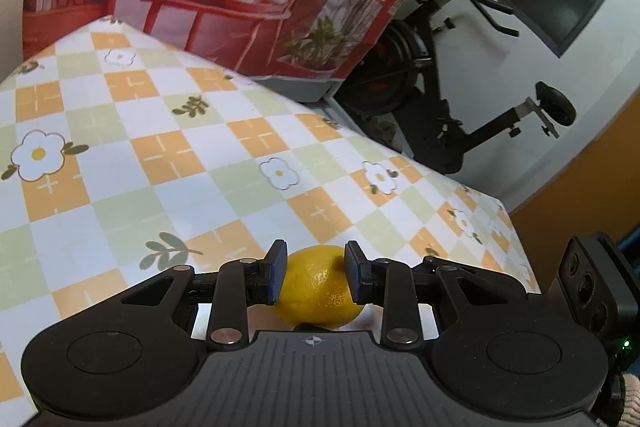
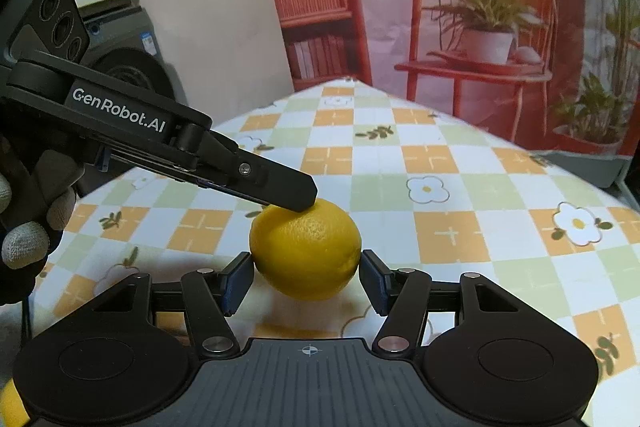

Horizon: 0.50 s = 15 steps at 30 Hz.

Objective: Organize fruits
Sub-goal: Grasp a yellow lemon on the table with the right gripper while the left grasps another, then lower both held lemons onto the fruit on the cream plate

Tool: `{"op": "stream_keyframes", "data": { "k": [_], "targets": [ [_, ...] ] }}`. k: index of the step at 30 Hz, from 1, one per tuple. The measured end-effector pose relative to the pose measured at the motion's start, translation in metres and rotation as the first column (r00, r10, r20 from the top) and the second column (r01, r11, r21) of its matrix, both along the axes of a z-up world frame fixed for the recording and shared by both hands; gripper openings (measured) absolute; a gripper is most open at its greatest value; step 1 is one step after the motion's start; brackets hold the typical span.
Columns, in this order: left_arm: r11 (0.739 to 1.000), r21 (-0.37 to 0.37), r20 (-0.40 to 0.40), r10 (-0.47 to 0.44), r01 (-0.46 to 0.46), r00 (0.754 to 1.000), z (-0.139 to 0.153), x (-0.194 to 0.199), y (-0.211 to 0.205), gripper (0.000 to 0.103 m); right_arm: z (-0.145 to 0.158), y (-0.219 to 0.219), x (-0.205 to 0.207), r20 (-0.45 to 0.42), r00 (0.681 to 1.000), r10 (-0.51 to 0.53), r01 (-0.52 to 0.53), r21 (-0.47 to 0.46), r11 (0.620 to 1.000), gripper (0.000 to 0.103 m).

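The lemon (image 2: pixel 305 251) rests on the checked counter (image 2: pixel 460 163), between both sets of tongs at once. The left tongs (image 1: pixel 314 275) reach in from the left side of the right wrist view and are clamped on the lemon's upper end, pads pressed against its skin. The right tongs (image 2: pixel 306 277) stand apart, one pad on each side of the fruit's near end, close but not visibly pressing. The lemon's long axis looks to run roughly away from the right tongs, tilted slightly. Count: one lemon in full view, two tongs; a yellow sliver at the right view's lower left corner cannot be identified
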State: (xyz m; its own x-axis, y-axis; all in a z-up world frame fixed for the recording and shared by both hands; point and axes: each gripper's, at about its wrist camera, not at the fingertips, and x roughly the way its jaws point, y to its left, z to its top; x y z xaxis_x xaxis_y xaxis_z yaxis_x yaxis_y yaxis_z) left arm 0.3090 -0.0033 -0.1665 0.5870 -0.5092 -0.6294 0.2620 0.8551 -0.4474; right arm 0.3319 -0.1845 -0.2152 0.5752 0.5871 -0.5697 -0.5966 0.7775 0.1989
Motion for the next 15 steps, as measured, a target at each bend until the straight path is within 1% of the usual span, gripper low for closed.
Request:
{"op": "stream_keyframes", "data": {
  "k": [9, 15],
  "targets": [
    [0.999, 0.018, 0.048, -0.047, 0.046, 0.998, 0.027, -0.04, -0.012, 0.033, 0.028, -0.015, -0.046, 0.032, 0.999, -0.025, 0.024, 0.028, 0.999, 0.054],
    [0.997, 0.024, 0.063, -0.074, 0.073, 0.995, 0.035, -0.069, -0.016, 0.033, 0.041, -0.022, -0.082, 0.047, 0.998, -0.038, 0.036, 0.042, 0.998, 0.054]
  ]
}}
